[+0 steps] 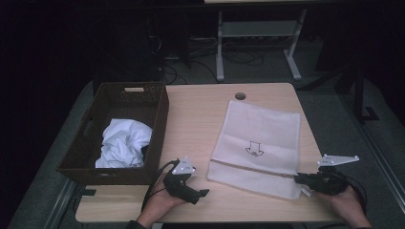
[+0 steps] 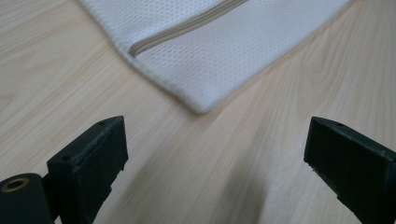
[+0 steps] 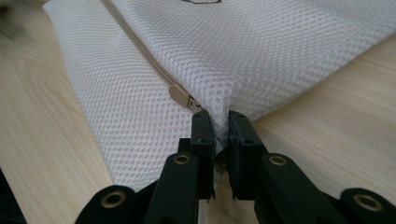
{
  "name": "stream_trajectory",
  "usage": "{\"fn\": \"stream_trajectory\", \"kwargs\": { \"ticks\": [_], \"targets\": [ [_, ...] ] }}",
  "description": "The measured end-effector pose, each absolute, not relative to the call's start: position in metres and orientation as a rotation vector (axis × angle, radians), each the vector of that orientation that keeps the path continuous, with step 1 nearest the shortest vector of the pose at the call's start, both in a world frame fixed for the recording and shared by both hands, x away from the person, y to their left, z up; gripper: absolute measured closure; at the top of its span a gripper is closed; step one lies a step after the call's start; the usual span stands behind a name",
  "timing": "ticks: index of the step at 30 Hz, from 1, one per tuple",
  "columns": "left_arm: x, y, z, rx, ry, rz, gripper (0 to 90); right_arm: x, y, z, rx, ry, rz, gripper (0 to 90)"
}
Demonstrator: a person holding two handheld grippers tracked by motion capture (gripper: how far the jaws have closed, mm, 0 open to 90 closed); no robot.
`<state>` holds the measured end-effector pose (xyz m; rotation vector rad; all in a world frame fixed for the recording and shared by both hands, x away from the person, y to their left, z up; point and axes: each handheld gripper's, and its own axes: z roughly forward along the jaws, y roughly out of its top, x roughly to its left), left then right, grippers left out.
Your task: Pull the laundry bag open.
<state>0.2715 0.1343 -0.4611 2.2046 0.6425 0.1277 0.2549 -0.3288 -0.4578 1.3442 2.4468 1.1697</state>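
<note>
Right tongs (image 3: 219,126) were clamped on the mesh bag (image 3: 261,51), jaws pinched on a fold of fabric at the bag's edge, right beside the beige zipper pull (image 3: 180,94). Zipper (image 3: 135,44) ran away from those tongs across the bag. In the high view the right tongs (image 1: 300,180) sat at the bag's (image 1: 260,143) near right corner, held by the right hand (image 1: 346,202), grey plate (image 1: 338,160) on top.

Left tongs (image 2: 215,154) were wide open, nothing between the jaws, bare table (image 2: 60,74) under them. The bag's corner (image 2: 201,105) lay just ahead of them, apart from both jaws, no contact. High view: left tongs (image 1: 203,193) were near the bag's near left corner, pointing toward it, left hand (image 1: 160,205) underneath, cable (image 1: 155,183) trailing back.

Bag lay flat on the table (image 1: 200,109), between the two tongs, mostly beyond them. A small dark print (image 1: 254,150) was on it, too small to read, maybe an arrow shape. Brown basket (image 1: 93,157) stood beyond and to the outside of the left tongs, well apart from the bag, white cloth (image 1: 125,140) crumpled inside it. Round hole (image 1: 240,96) in the table past the bag's far edge.
</note>
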Motion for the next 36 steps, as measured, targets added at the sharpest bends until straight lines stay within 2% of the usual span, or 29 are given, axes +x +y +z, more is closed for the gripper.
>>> {"fn": "stream_trajectory", "kwargs": {
  "ticks": [19,36],
  "targets": [
    [0.281,0.095,-0.453,2.159,0.530,0.037,13.7,0.256,-0.309,-0.448,1.247,2.476,1.261,81.1],
    [0.289,0.051,-0.449,2.141,0.451,-0.019,14.2,0.254,-0.286,-0.443,1.176,2.458,1.293,81.1]
  ]
}}
